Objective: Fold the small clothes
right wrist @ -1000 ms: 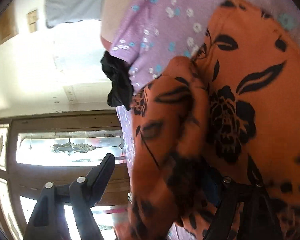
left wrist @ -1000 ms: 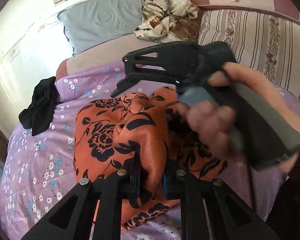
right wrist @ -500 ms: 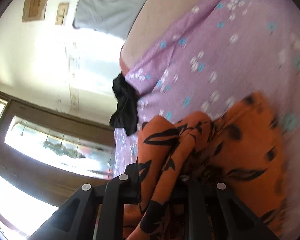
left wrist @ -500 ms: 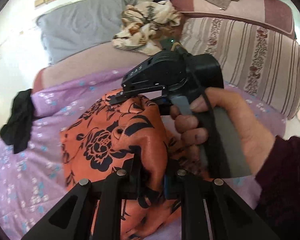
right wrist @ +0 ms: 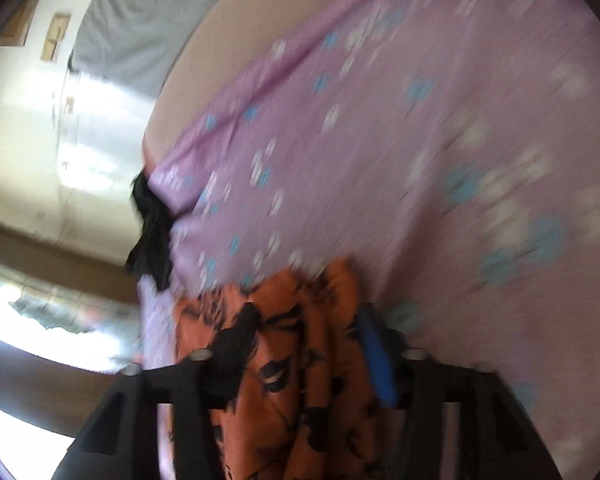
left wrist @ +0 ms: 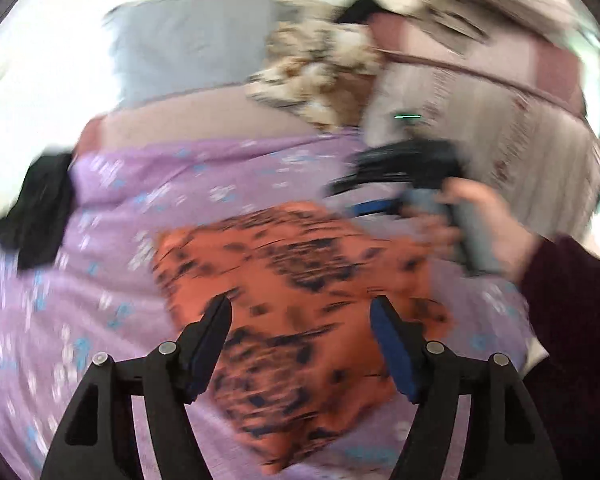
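Left wrist view, smeared by motion blur, is looking down along the left gripper point(left wrist: 300, 312), whose jaws are opening and standing wide, with nothing pressed between the pads. Beyond and beneath the two fingers, the orange garment with a black flower print point(left wrist: 296, 292) is lying folded on a lilac bedsheet with small white and blue flowers point(left wrist: 80, 320); the cloth is showing in the gap between the fingers but is not gripped. Past the right finger, a hand point(left wrist: 484, 232) in a dark maroon sleeve point(left wrist: 572, 320) is holding the right gripper point(left wrist: 364, 196) just above the far edge of the orange garment. Off past the left finger, a crumpled black cloth point(left wrist: 36, 212) is lying at the edge of the sheet, well apart from the garment. Farther ahead of the fingers are lying a grey pillow point(left wrist: 188, 48), a heap of brown and cream patterned clothes point(left wrist: 320, 68) and a striped cushion point(left wrist: 500, 120). Right wrist view, also blurred, is showing the right gripper's jaws opening, with a bunched fold of the orange garment lying between its fingers; whether the blue pad point(right wrist: 376, 360) is touching the cloth cannot be told. Ahead of those fingers the lilac sheet is stretching away bare, and a bright window point(right wrist: 40, 320) is glowing off to the left.
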Available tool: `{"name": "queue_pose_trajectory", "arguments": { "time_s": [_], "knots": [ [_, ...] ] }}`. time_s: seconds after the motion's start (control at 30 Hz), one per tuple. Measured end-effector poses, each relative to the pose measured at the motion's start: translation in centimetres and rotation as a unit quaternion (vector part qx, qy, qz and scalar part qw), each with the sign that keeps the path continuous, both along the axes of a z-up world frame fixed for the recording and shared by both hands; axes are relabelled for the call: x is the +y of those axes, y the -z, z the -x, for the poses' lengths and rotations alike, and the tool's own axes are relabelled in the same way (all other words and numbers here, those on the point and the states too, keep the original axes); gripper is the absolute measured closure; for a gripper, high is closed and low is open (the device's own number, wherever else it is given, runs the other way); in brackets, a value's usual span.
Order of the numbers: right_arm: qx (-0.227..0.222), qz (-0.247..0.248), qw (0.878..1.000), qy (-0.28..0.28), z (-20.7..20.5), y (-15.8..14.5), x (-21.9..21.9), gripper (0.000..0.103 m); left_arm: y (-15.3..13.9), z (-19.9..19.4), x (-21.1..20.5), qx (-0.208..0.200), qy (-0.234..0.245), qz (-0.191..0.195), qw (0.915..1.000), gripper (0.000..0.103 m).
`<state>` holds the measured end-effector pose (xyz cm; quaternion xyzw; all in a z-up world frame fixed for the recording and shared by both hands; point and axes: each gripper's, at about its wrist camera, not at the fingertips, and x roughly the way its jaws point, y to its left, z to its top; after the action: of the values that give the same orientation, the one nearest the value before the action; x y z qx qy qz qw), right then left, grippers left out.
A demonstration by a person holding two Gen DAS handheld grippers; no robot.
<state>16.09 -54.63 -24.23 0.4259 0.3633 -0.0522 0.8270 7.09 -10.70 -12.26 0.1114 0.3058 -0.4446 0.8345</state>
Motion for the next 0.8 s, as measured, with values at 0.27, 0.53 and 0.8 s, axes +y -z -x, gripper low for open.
{"name": "queue_pose_trajectory", "arguments": {
  "time_s": [0.27, 0.53, 0.8],
  "knots": [
    [-0.086, 0.063, 0.987, -0.117, 5.5, -6.6, 8.4, 0.047, 2.4, -3.9, 2.1, 0.022, -0.085, -0.036, 0.9955, 0.031],
    [0.053, 0.084, 0.988, -0.118, 7.0, -2.0, 13.5, 0.067, 5.3, -3.5, 2.0, 0.055, -0.068, -0.087, 0.9924, 0.031],
    [0.108, 0.107, 0.983, -0.102, 10.1, 1.1, 14.7, 0.085, 7.3, -1.6, 0.9, 0.095, -0.012, -0.128, 0.9871, 0.031]
  ]
}}
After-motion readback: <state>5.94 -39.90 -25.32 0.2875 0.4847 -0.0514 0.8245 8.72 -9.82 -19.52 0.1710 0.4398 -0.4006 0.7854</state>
